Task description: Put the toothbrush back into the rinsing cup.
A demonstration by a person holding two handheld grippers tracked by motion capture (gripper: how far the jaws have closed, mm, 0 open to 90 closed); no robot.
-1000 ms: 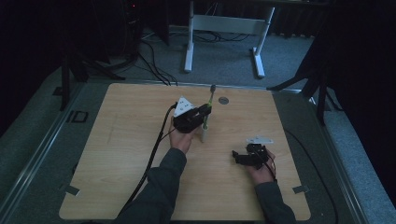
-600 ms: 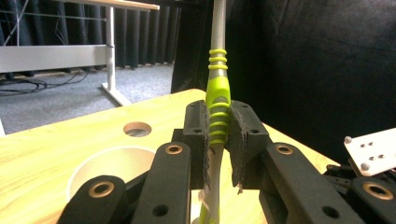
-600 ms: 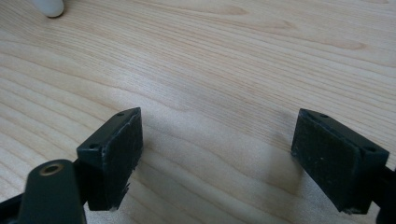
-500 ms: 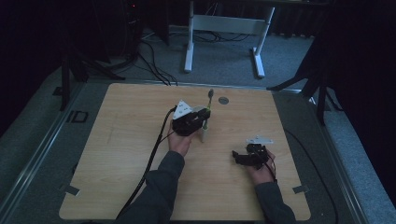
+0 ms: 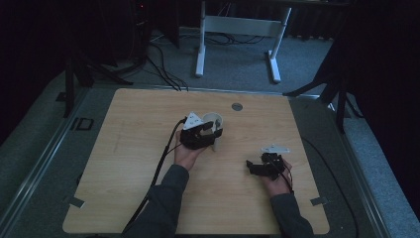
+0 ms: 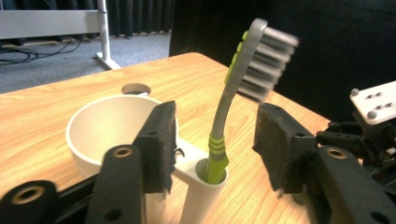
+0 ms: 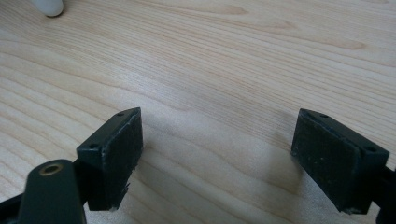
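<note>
A green and grey toothbrush [image 6: 232, 88] stands tilted in the tube of a white holder [image 6: 105, 126], bristles up. My left gripper [image 6: 215, 135] has just been opening its jaws; they stand open on either side of the toothbrush handle without touching it. In the high view the left gripper [image 5: 214, 135] sits against the white holder [image 5: 213, 120] near the table's middle. My right gripper [image 5: 253, 166] rests low at the front right, open, and in its own view the right gripper [image 7: 219, 154] has only bare wood between its pads.
The wooden table [image 5: 124, 163] has a round cable hole [image 5: 236, 106] behind the holder. A white desk frame [image 5: 237, 25] and cables lie on the floor beyond. The holder's white foot [image 7: 49, 7] shows far from the right gripper.
The left gripper's jaws have opened and let go of the toothbrush, which now stands lower in the holder. The right gripper has not moved.
</note>
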